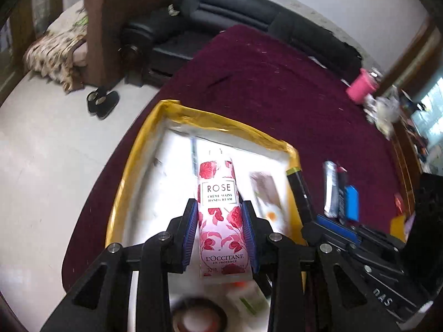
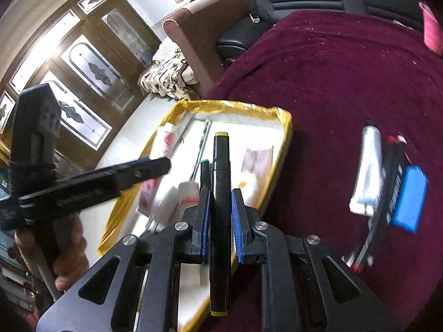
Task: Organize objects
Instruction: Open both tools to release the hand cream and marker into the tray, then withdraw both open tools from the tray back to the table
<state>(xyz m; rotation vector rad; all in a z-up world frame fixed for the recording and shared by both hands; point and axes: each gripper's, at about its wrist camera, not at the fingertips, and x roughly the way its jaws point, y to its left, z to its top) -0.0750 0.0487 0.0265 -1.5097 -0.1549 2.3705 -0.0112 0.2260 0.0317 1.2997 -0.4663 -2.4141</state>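
Note:
My left gripper (image 1: 220, 207) is shut on a pink rose-patterned hand cream tube (image 1: 217, 193), held above a white tray with a yellow rim (image 1: 130, 166). My right gripper (image 2: 220, 196) is shut on a black marker with yellow-green ends (image 2: 220, 171), also over the tray's yellow rim (image 2: 288, 130). In the left wrist view the marker (image 1: 297, 182) and the right gripper's fingers (image 1: 332, 224) show at the tray's right edge. In the right wrist view the left gripper (image 2: 155, 166), held by a hand (image 2: 69, 249), reaches in from the left with the tube (image 2: 149, 191) blurred.
The tray holds several small tubes, a pen and a sachet (image 2: 257, 157). On the maroon tablecloth (image 2: 346, 83) to the right lie a silver tube (image 2: 365, 171), a blue item (image 2: 409, 199) and a dark item. A pink cup (image 1: 360, 88) stands far off. A black sofa (image 1: 249, 8) is behind.

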